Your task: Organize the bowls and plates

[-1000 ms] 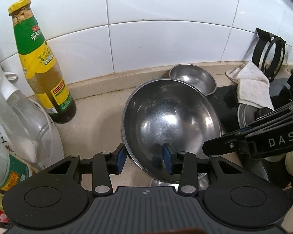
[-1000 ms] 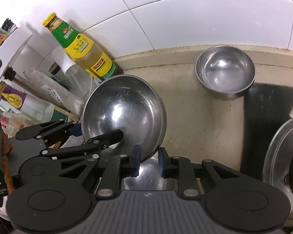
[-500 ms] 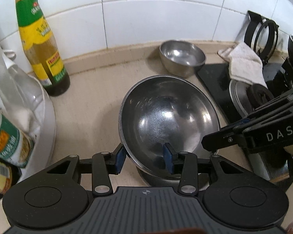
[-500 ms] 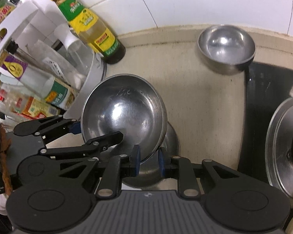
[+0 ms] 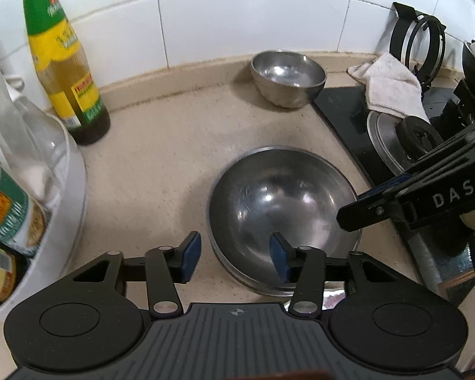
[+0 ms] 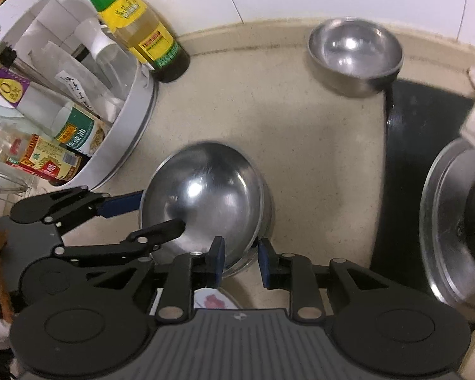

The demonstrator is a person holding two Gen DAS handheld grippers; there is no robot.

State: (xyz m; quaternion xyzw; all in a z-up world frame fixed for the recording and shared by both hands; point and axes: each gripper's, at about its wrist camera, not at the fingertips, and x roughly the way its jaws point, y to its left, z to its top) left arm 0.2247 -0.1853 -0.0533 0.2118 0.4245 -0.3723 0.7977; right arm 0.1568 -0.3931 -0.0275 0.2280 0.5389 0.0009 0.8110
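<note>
Speckled beige counter – round steel bowl [image 5: 281,209] nested, left gripper [image 5: 234,255] just opening astride its rim, right gripper [image 6: 239,261] narrowly parted.

Your left tool [image 5: 234,258] has just opened; the big bowl's [image 5: 281,205] rim sits loose between its fingers.

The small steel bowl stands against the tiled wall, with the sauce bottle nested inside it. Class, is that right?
Not quite. The small steel bowl does stand by the tiled wall, but it is empty; the sauce bottle stands apart on the counter, as the right wrist view shows.
</note>
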